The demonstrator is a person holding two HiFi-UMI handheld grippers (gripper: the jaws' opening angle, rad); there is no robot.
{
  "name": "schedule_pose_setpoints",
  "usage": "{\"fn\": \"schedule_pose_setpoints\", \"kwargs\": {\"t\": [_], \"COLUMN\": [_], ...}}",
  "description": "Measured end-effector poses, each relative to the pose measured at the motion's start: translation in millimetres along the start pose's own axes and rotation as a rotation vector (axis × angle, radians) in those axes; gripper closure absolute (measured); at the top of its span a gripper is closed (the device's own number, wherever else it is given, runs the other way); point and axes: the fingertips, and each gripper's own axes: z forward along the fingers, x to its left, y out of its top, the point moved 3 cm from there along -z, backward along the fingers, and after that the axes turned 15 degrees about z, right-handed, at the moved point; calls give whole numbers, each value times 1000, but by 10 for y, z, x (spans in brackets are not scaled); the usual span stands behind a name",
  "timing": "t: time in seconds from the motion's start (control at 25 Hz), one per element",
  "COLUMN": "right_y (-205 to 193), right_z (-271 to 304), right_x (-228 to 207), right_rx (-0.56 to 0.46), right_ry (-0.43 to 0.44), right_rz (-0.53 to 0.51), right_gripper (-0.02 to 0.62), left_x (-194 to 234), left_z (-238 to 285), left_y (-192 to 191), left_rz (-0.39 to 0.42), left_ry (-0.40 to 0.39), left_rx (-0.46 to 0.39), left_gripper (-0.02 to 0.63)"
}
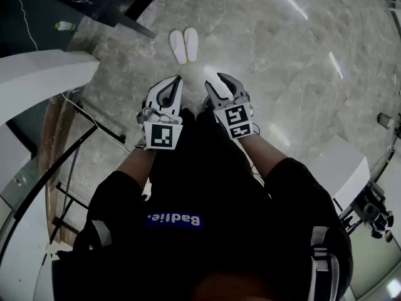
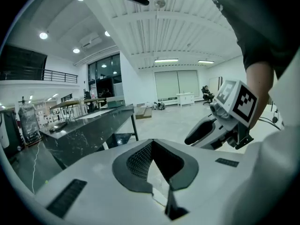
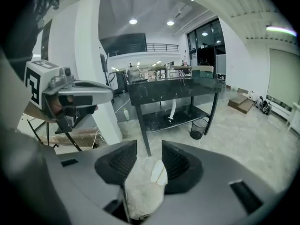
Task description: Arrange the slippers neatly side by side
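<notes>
The slippers (image 1: 183,46) lie together as a parallel pair on the floor (image 1: 269,55), so the arranging looks finished. At most a small straightening nudge remains. Both grippers hang well short of the slippers, empty. The left gripper (image 1: 177,80) has its jaws pressed together, and the right gripper (image 1: 214,80) has its jaws spread.

The slippers (image 1: 184,46) lie well ahead of both claws, too small in the head view to show any strap or sole detail. In the right gripper view they sit in the gap of the right claw (image 3: 149,148), and one pad covers part of the pair. Past the left claw (image 2: 152,143) only a pale sliver shows, too little to tell what it is. The person's torso (image 1: 207,187) hides the floor (image 1: 282,61) behind the claws.
</notes>
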Motion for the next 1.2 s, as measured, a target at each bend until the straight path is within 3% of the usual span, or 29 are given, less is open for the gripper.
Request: {"fn": "schedule_pose_setpoints", "kwargs": {"t": [0.2, 0.48, 0.56, 0.68, 0.8, 1.2], "right_y": [282, 716, 888, 1205, 1481, 1952], "right_z": [-441, -1008, -1133, -1324, -1491, -2227], "right_x": [254, 514, 626, 777, 892, 1083], "right_rx": [-42, -128, -162, -238, -317, -463], "right_ry": [37, 61, 76, 112, 118, 158], "right_rz": [-55, -83, -90, -99, -141, -116], "right_gripper": [436, 436, 436, 436, 436, 439], "left_x": [26, 213, 268, 384, 472, 351], "left_z": [-236, -538, -594, -633, -686, -973], "left_y": [264, 984, 1123, 1328, 1571, 2143], "left_rz": [-4, 59, 29, -106, -172, -196], "left_ry": [13, 26, 37, 59, 53, -72], "left_rx": [-13, -102, -120, -150, -202, -260], "left_gripper": [606, 606, 606, 606, 606, 606]}}
